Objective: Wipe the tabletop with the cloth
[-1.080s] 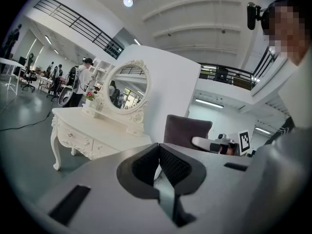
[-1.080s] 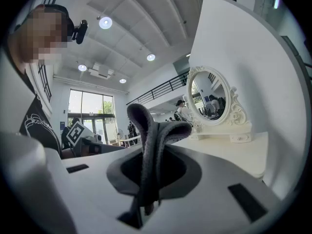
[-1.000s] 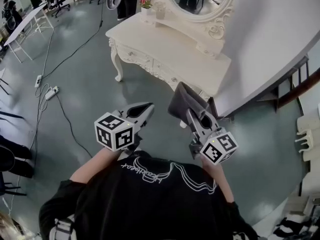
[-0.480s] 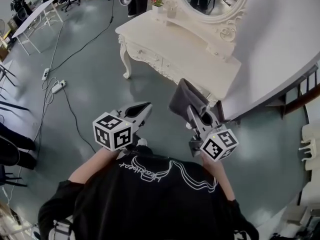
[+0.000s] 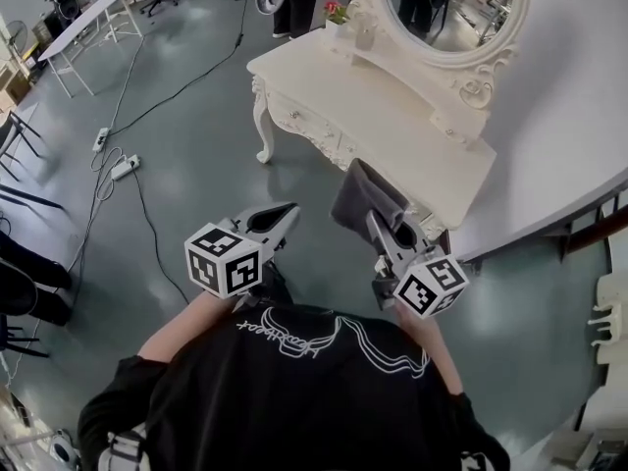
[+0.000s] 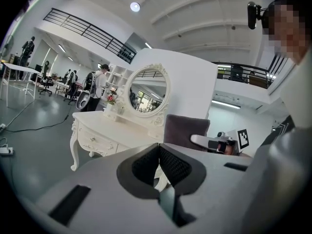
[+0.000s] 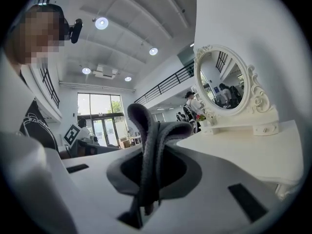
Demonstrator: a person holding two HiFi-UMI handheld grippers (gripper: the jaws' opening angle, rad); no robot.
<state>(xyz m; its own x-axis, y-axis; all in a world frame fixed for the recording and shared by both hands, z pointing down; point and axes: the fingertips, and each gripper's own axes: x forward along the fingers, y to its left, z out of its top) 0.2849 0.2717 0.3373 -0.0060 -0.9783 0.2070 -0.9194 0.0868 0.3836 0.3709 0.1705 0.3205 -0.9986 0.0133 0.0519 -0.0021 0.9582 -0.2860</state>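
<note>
The grey cloth (image 5: 365, 196) hangs in the air, pinched in the right gripper (image 5: 383, 226). In the head view it sits over the near right end of the table (image 5: 392, 116), standing up from the jaws in loose folds and not lying on the tabletop (image 5: 412, 140). In the right gripper view the jaws are pressed together on the cloth (image 7: 151, 145), which fills the gap between the pads and rises above them in a doubled fold. The right gripper (image 7: 148, 179) points toward the table (image 7: 253, 150), which runs off to the right.

The left gripper (image 5: 285, 214) hovers to the left of the cloth, apart from it, over the floor (image 5: 196, 165) and short of the table. In its own view the left gripper (image 6: 158, 165) has its jaws closed flat against each other with nothing between them. The cloth (image 6: 186, 130) shows just beyond, to the right.

The table is cream-white with carved legs and drawer fronts. An oval mirror (image 5: 446, 3) stands at its far side, and pink flowers (image 5: 337, 10) stand at its far left end. On the floor to the left lies a power strip (image 5: 125, 168).
</note>
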